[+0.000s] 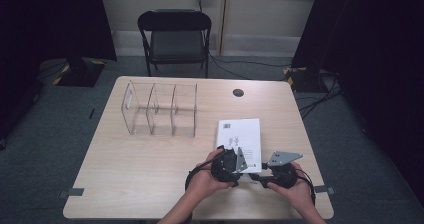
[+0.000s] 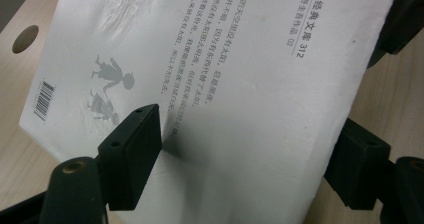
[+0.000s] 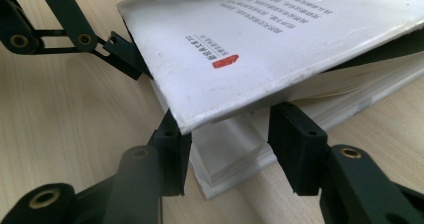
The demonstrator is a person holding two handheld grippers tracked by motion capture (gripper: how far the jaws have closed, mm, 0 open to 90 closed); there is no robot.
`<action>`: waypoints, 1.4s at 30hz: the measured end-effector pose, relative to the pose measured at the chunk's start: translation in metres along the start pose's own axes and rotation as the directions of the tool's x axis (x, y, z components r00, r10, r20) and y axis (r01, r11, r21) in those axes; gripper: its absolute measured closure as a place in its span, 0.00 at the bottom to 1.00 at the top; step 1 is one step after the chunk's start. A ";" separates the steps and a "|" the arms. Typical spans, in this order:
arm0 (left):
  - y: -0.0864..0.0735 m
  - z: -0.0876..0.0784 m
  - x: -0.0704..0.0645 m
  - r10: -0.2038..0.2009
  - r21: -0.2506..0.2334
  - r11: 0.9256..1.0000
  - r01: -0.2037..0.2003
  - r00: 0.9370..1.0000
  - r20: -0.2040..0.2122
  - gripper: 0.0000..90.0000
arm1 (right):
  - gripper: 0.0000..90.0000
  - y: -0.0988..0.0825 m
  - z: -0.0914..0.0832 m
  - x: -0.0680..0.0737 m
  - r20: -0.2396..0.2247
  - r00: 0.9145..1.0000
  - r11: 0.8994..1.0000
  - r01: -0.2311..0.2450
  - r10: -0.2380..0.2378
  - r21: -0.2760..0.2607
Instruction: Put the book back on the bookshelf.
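A white paperback book (image 1: pixel 240 134) lies on the table right of centre, back cover up, with a barcode and grey figures of children (image 2: pixel 107 74). Its cover (image 3: pixel 260 39) is lifted off the page block (image 3: pixel 230 159) at the near corner. My left gripper (image 1: pixel 244 163) is open, with one pad (image 2: pixel 135 151) hovering just over the cover and the other (image 2: pixel 357 164) at the cover's edge. My right gripper (image 3: pixel 230 134) is open too. Its jaws sit under the raised cover on either side of the page block's corner. The left gripper's linkage (image 3: pixel 75 29) reaches in at that corner.
A clear acrylic organiser (image 1: pixel 160 109) with three compartments stands left of the book at the table's middle. A round cable hole (image 1: pixel 238 92) sits near the far edge. A black folding chair (image 1: pixel 175 36) stands beyond the table. Both hands are close to the table's front edge.
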State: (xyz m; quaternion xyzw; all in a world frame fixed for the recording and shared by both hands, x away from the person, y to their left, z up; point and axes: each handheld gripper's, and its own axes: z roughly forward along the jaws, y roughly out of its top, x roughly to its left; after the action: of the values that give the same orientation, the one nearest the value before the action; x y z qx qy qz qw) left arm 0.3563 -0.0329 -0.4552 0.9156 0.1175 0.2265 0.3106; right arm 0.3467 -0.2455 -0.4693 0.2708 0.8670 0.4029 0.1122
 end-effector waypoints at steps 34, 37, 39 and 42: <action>0.002 0.007 0.001 -0.015 -0.021 1.000 0.015 1.000 0.000 0.10 | 0.57 -0.001 -0.002 -0.007 0.029 0.999 0.998 -0.045 0.046 -0.045; 0.003 0.013 0.001 -0.030 -0.021 0.999 0.030 1.000 0.000 0.03 | 0.57 0.000 -0.002 -0.007 0.028 0.998 0.998 -0.051 0.052 -0.047; 0.004 0.015 0.002 -0.022 -0.010 1.000 0.022 1.000 -0.002 0.01 | 0.57 -0.001 -0.002 -0.007 0.027 0.998 0.998 -0.048 0.049 -0.044; 0.005 0.016 0.003 -0.016 0.007 1.000 0.016 1.000 -0.013 0.00 | 0.57 -0.001 -0.002 -0.007 0.027 0.999 0.998 -0.046 0.047 -0.044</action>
State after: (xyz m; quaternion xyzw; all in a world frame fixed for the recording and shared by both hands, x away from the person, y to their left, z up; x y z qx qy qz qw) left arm 0.3672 -0.0446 -0.4625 0.9143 0.1274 0.2295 0.3085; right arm 0.3518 -0.2512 -0.4689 0.2942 0.8499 0.4201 0.1210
